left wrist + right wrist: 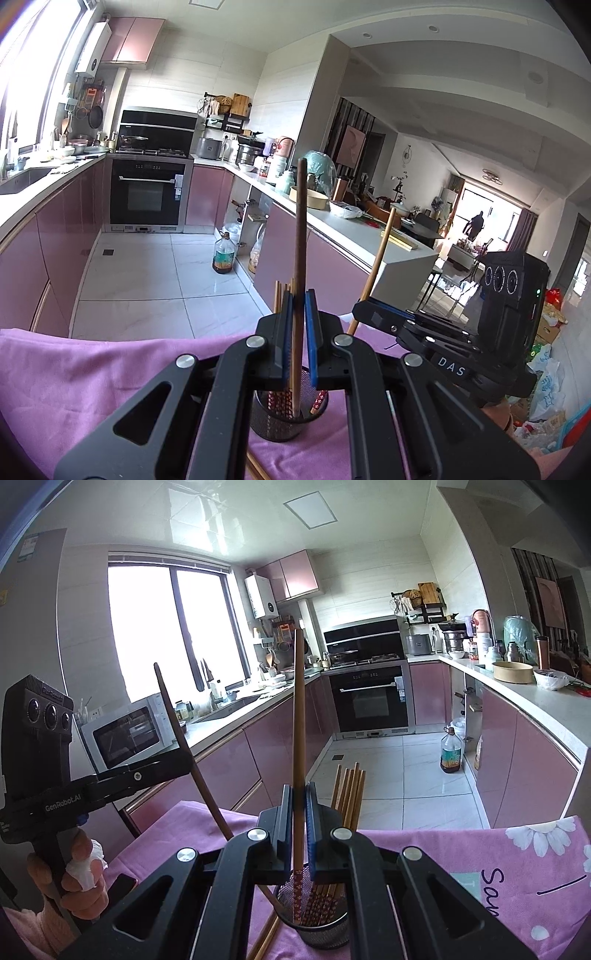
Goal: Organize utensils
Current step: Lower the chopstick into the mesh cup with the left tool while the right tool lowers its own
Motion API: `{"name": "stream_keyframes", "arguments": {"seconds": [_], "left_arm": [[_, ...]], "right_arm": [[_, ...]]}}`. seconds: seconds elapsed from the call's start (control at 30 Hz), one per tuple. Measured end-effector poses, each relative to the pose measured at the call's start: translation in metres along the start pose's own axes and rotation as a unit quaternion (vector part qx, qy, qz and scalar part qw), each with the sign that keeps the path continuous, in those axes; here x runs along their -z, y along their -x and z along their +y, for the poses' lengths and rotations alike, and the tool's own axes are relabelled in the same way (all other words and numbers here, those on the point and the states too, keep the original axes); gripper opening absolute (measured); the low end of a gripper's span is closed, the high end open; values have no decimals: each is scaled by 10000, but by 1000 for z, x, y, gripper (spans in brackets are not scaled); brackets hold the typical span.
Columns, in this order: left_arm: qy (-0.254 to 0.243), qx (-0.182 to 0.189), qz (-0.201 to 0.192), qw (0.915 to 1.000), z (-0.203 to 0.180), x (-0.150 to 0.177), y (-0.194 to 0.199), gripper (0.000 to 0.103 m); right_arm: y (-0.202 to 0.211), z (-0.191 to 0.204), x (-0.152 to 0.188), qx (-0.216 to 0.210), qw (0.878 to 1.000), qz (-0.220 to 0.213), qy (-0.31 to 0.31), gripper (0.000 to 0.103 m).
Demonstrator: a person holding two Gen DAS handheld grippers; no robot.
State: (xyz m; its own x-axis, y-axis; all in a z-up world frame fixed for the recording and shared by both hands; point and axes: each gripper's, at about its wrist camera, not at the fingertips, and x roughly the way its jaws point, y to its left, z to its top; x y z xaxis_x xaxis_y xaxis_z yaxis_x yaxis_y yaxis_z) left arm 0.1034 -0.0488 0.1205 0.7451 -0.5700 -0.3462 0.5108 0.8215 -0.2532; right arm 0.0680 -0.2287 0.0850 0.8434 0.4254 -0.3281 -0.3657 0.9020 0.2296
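Observation:
A black mesh holder (284, 417) stands on the pink cloth (92, 373), with several chopsticks in it. My left gripper (298, 306) is shut on a dark brown chopstick (300, 229), upright, its lower end inside the holder. My right gripper (299, 797) is shut on a brown chopstick (298, 701) with a patterned red end, its tip in the holder (317, 919). Each gripper shows in the other's view: the right one (373, 314) beside the holder, the left one (184, 760) to the left. Several chopsticks (347, 794) stand in the holder.
Loose chopsticks (266, 938) lie on the cloth by the holder's base. Beyond the table edge is the tiled kitchen floor (155, 280), pink cabinets on both sides, an oven (147, 195) at the back and an oil bottle (223, 254) on the floor.

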Motion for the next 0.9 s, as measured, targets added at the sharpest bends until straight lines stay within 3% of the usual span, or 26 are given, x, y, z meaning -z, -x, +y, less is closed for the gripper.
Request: {"name": "stream_keyframes", "arguments": {"seconds": [0.9], "left_arm": [[-250, -178, 1152, 9929, -10, 34, -38, 7]], "right_arm": [[-70, -5, 39, 236, 9944, 1019, -181, 5]]}}
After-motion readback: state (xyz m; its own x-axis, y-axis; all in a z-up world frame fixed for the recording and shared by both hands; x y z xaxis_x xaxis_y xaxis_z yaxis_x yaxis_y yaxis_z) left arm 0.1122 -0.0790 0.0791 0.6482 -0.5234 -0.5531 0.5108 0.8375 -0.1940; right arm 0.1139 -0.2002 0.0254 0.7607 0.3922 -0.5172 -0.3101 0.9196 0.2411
